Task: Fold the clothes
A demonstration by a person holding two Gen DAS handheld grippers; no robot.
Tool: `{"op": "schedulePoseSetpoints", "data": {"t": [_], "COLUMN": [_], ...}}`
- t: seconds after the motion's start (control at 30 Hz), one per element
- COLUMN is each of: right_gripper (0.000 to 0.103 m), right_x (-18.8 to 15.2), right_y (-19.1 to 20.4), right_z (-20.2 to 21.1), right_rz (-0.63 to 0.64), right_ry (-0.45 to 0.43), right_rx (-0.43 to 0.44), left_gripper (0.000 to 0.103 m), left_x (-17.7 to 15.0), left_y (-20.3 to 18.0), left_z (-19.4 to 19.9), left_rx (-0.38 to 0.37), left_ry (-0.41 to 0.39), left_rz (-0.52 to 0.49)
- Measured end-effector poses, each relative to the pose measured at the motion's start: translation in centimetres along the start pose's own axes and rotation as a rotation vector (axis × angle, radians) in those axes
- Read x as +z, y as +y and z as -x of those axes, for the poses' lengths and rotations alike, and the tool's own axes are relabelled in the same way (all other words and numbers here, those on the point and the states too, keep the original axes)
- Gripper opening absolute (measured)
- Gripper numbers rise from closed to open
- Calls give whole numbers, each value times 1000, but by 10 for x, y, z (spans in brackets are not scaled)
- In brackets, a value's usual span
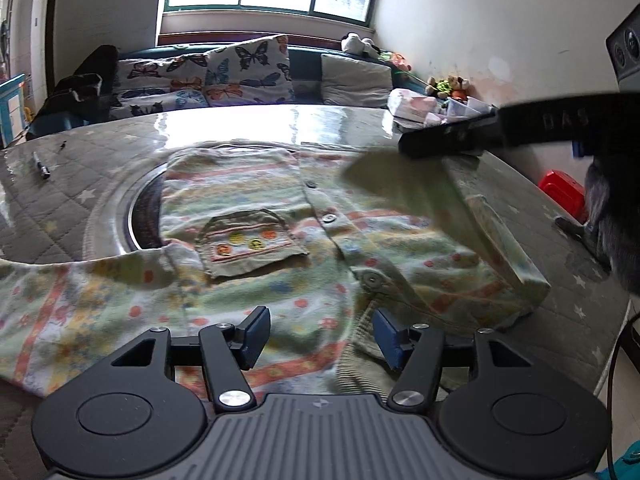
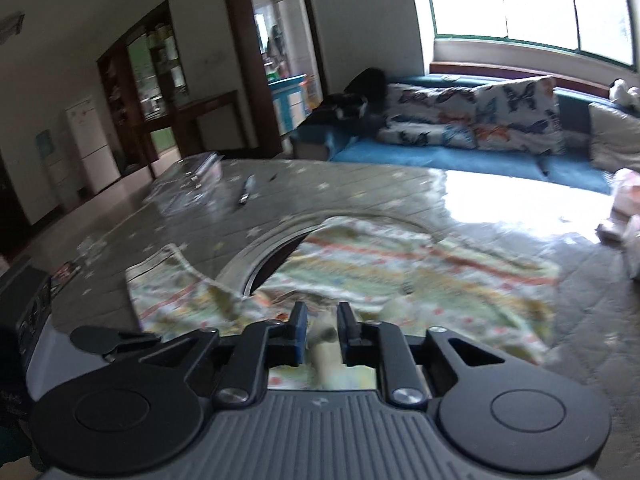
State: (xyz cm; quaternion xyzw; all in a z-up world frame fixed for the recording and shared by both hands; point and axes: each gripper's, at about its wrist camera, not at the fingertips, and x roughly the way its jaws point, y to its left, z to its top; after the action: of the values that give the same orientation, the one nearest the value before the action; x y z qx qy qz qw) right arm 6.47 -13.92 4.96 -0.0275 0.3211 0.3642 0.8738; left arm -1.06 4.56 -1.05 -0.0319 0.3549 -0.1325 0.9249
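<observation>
A small pastel flower-print shirt point(image 1: 248, 216) with a chest pocket point(image 1: 248, 240) and snap buttons lies front up on the round table point(image 1: 60, 200). My left gripper point(image 1: 320, 334) is open and empty, just above the shirt near its corduroy collar point(image 1: 360, 344). My right gripper point(image 2: 322, 330) is shut on the shirt's sleeve point(image 2: 326, 340) and holds it up over the shirt body point(image 2: 400, 272). In the left wrist view that sleeve point(image 1: 472, 216) hangs lifted from the right gripper's black finger point(image 1: 448, 138).
A marker pen point(image 1: 42, 165) lies on the table's left part. Boxes and small toys point(image 1: 424, 106) stand at the far right edge. The table has a round recessed centre point(image 1: 140, 212). A sofa with butterfly cushions point(image 1: 224, 72) stands behind the table.
</observation>
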Motion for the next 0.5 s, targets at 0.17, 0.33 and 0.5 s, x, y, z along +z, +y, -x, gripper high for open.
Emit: {"op": "schedulePoseSetpoints", "data": {"t": [0.17, 0.33, 0.5], "right_gripper": [18, 18, 18], "right_x": [0, -4, -24], "right_y": [3, -19, -52], "right_z": [6, 12, 13], "right_rz": [20, 31, 27], "right_ry": [-17, 14, 93], "right_rx": [1, -76, -172], "left_gripper": [61, 61, 60], "left_x": [5, 12, 19], "left_y": [1, -6, -13], "left_z": [0, -2, -5], "left_rx": [5, -8, -23], "left_ry": [-9, -20, -28], "left_rz": [7, -3, -14]}}
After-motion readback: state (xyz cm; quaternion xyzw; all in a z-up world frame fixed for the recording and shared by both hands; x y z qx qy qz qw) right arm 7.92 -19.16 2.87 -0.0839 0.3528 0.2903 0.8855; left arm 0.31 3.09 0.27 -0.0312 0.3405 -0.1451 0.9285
